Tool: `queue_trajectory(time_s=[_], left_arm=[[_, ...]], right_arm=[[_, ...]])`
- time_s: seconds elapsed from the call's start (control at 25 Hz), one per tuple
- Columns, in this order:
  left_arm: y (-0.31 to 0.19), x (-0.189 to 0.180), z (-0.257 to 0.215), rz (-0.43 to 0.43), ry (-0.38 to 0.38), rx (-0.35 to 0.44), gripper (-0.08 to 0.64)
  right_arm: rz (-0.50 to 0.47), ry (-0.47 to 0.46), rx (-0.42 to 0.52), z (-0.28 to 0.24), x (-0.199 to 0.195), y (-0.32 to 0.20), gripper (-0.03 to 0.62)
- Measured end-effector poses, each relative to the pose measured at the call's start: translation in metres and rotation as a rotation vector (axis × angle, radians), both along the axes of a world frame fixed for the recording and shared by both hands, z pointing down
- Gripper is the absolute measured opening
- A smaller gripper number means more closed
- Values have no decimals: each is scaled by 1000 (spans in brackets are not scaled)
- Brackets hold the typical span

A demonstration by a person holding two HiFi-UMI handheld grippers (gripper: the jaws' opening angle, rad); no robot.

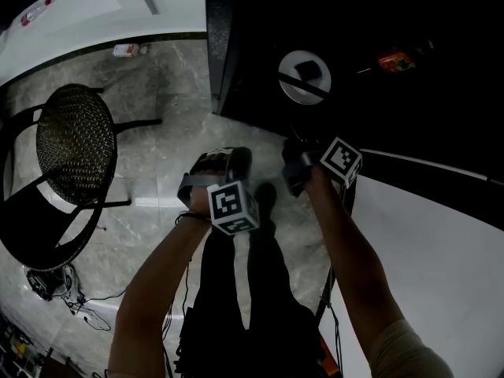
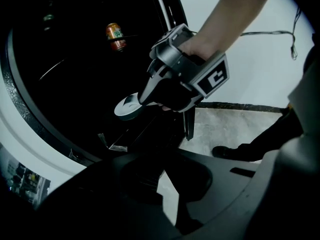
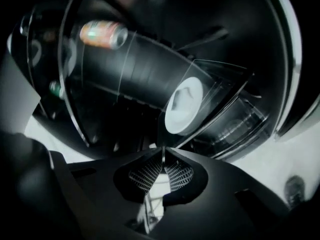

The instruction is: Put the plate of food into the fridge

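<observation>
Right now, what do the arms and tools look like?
Left tool and right tool: black-and-grey bodies, each carrying a white cube with black square markers. The right tool's pads are mesh-textured. Arms bare; a light short sleeve on the right, a dark band at the left wrist.

The left gripper points steeply down, its 2 jaws together. The right gripper, just right of it, is also closed and empty.

A black woven chair stands on grey marbled floor by a white wall.
</observation>
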State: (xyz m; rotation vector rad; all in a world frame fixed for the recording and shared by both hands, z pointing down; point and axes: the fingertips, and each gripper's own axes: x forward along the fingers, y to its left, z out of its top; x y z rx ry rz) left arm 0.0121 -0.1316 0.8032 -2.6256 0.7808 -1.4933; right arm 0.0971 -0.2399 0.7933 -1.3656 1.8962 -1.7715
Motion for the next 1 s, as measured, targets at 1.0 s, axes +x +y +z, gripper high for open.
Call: queue_trajectory(time_s=[1.0], left_arm=[[-11,-37,-162,-253,347,-259,9]], right_arm=[[-240,58,109,-184,-59,67,32]])
